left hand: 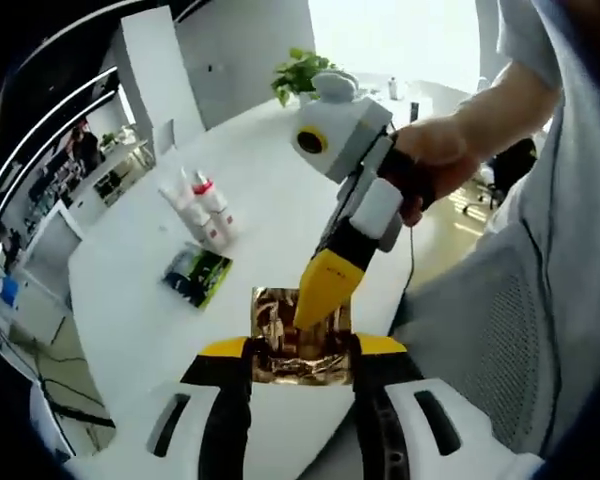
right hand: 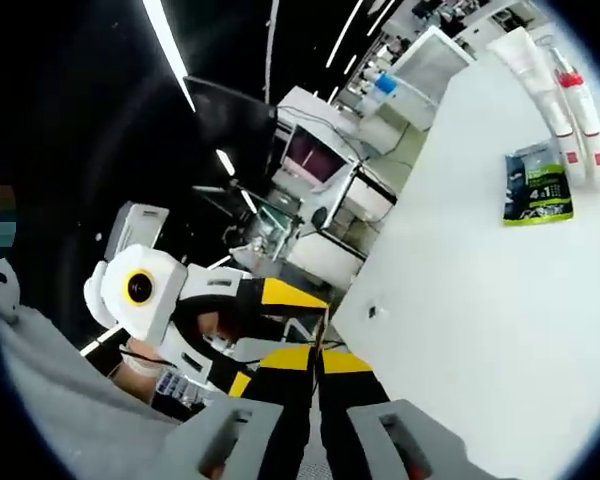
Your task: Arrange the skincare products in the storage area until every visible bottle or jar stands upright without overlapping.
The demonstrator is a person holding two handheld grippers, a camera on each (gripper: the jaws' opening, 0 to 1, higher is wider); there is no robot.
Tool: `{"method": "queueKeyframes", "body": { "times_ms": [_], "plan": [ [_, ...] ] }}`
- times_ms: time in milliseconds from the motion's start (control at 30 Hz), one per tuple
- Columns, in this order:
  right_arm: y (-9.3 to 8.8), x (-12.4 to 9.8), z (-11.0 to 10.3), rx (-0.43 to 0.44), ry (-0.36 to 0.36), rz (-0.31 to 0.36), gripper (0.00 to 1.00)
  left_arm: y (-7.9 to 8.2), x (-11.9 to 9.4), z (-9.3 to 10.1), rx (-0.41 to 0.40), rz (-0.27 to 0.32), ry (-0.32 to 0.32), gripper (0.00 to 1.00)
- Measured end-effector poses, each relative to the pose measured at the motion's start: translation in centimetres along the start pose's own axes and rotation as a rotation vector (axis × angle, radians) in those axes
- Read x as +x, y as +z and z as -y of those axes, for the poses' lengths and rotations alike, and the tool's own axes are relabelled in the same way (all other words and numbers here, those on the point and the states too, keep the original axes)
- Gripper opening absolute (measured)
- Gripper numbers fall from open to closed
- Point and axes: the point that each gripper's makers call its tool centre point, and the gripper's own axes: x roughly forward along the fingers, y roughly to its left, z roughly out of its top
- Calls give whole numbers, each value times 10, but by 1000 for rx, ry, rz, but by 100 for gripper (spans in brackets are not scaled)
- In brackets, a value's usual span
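On white table, green sachet reading "4 in 1", left gripper fingers pinching gold packet, right gripper fingers pressed together.

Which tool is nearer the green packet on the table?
About equal: both tools meet at the gold foil packet near the table edge, well short of the green packet. Left tool holds the foil packet between its jaws; right tool touches it from above.
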Motion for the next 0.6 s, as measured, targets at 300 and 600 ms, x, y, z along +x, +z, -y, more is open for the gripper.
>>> {"method": "queueKeyframes", "body": {
  "times_ms": [300, 600],
  "plan": [
    [10, -13, -1, 7, 26, 62, 0, 7, -18, -21, -546, 278, 25, 40],
    [26, -18, -29, 21, 169, 173, 0, 22, -28, -18, -871, 486, -120, 21]
  ]
}}
